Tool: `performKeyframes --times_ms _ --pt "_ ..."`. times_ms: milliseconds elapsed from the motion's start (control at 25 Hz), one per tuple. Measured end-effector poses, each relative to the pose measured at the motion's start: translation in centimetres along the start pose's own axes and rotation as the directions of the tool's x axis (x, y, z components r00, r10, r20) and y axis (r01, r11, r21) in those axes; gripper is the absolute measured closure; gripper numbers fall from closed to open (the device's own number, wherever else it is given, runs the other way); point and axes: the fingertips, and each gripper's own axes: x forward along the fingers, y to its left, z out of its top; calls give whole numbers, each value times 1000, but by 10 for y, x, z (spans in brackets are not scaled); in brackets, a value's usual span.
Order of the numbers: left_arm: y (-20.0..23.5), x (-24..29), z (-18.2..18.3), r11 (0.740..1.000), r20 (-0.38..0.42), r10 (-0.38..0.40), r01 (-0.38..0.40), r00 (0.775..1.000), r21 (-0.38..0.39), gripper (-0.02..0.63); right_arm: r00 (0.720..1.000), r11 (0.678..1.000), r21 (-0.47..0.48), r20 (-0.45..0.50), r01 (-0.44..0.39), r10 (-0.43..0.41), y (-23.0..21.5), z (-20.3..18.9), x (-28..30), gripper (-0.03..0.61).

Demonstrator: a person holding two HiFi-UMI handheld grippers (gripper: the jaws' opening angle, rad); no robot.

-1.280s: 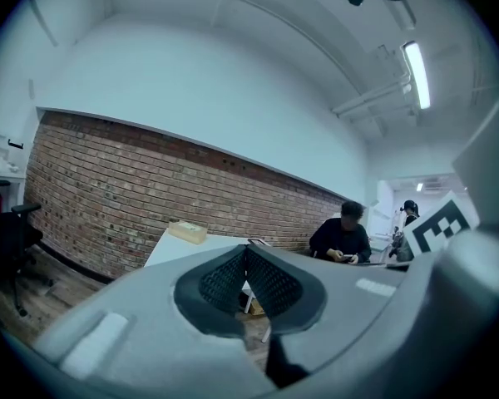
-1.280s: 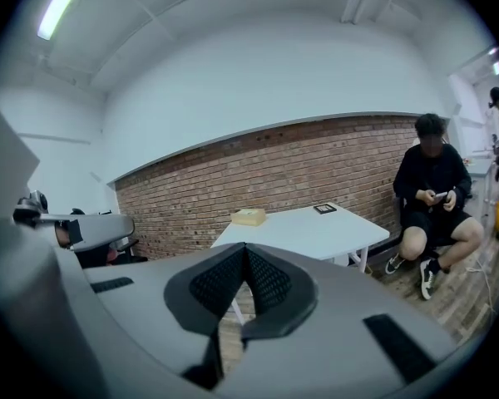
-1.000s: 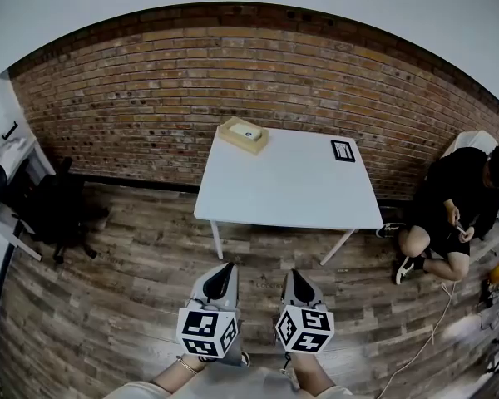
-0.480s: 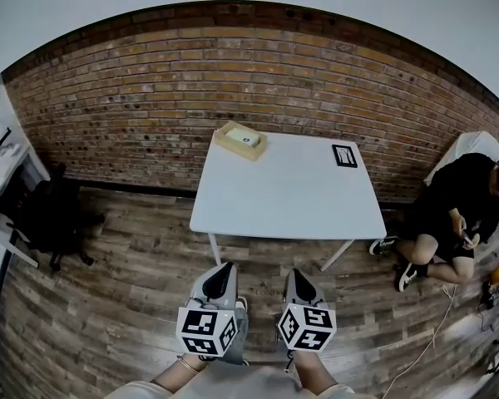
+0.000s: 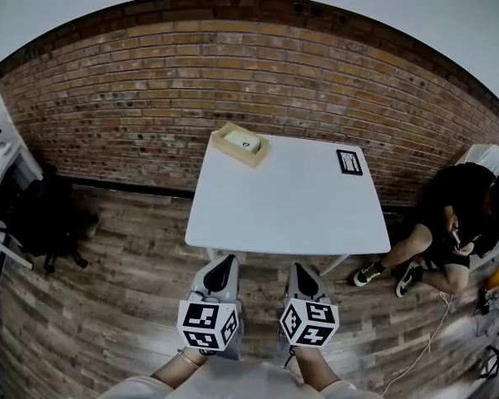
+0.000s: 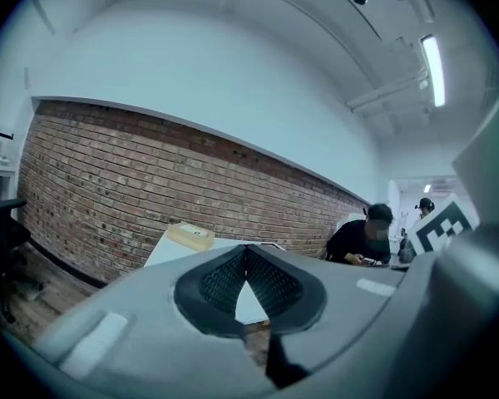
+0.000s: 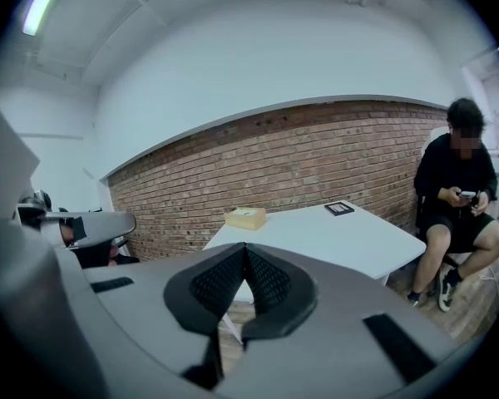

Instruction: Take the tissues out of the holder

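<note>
The white table (image 5: 291,198) stands against the brick wall (image 5: 150,98). The holder (image 5: 240,145) sits on its far left corner, a low tan wooden box set slightly askew to the table edges. The tissues (image 5: 249,143) show as a pale patch in its open top, lying flat inside it.

From the head view I see both tools from above. The left gripper (image 5: 224,264) and the right gripper (image 5: 300,268) are side by side over the wooden floor (image 5: 108,306), just short of the table's near edge and well apart from the holder. Each gripper view shows its own jaws pressed together at the tips with nothing between them – both are closed and empty. The right gripper view takes in the whole table top. The left gripper view catches only its left end with the holder, and the other gripper's marker cube at its right edge.

A person (image 5: 457,223) in black sits on the floor to the right of the table, bent over a phone. A black office chair (image 5: 46,219) stands at the left by the wall. A small black-framed card (image 5: 349,162) lies flat near the table's far right corner, and a pale cable (image 5: 424,339) trails across the floor at the right. The full bare stretch of table top lies between my grippers and the holder.
</note>
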Motion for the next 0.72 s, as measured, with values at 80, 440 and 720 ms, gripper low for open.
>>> performKeyframes --times_ms 80,440,720 --pt "6 15 5 1000 -2 -4 4 1000 -2 604 1000 1000 -3 -6 0 0 -1 6 14 572" --pt "33 80 25 1000 -11 -19 19 1000 -9 604 1000 1000 -4 -5 14 -14 -7 39 79 572" --pt "55 124 33 1000 -24 -22 21 999 -13 604 1000 1000 -11 -2 0 -1 -3 61 128 572"
